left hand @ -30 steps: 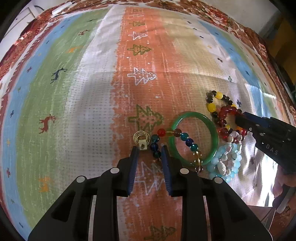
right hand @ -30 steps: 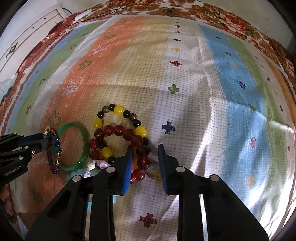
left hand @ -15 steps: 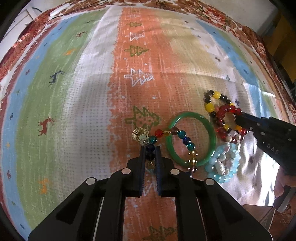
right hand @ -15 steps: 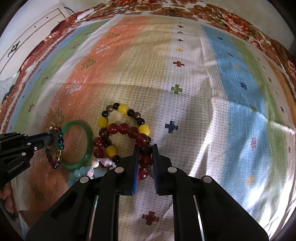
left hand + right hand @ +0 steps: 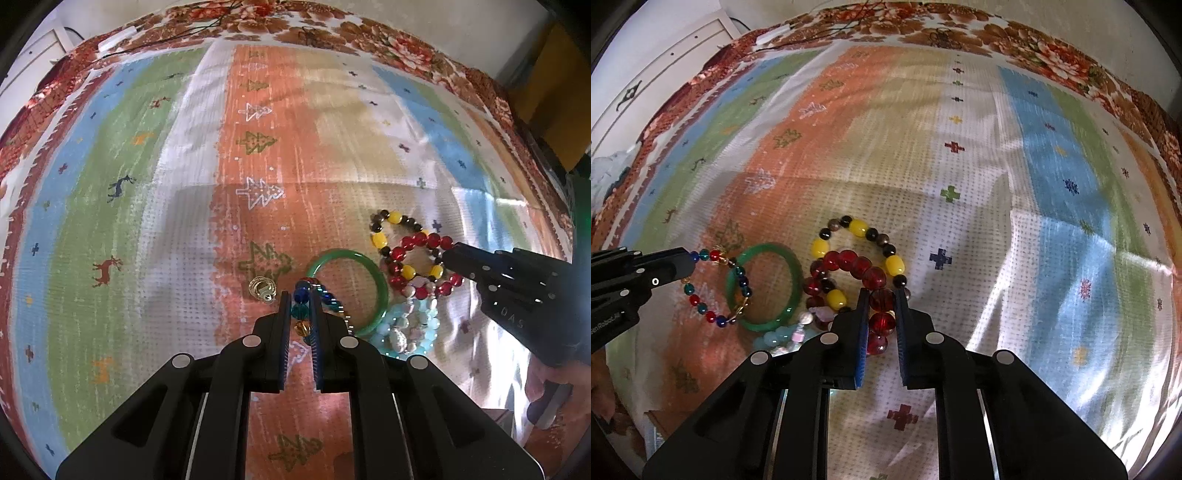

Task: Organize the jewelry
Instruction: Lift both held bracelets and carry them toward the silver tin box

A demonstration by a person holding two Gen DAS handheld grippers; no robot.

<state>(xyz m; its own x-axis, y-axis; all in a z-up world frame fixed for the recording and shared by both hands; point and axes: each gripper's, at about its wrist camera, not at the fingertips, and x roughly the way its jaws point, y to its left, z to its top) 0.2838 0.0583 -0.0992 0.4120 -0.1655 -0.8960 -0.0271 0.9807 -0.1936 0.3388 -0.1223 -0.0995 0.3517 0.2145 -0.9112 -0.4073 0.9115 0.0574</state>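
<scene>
My left gripper [image 5: 300,295] is shut on a multicolour bead bracelet [image 5: 301,308], lifted off the cloth; it hangs from the fingers in the right wrist view [image 5: 713,288]. A green bangle [image 5: 351,291] lies beside it. My right gripper [image 5: 882,291] is shut on a dark red bead bracelet [image 5: 881,306], which overlaps a yellow-and-black bead bracelet [image 5: 857,229]. A pale blue and pearl bracelet [image 5: 410,328] lies below them. A small gold ring charm [image 5: 262,288] lies left of the left fingertips.
Everything rests on a striped patterned cloth [image 5: 147,206] over a bed with a floral border [image 5: 1052,62]. A white cabinet [image 5: 646,85] stands at the far left.
Both grippers closed from open onto their bracelets. The left one has raised the multicolour bracelet off the cloth; the gold charm stayed on the cloth.
</scene>
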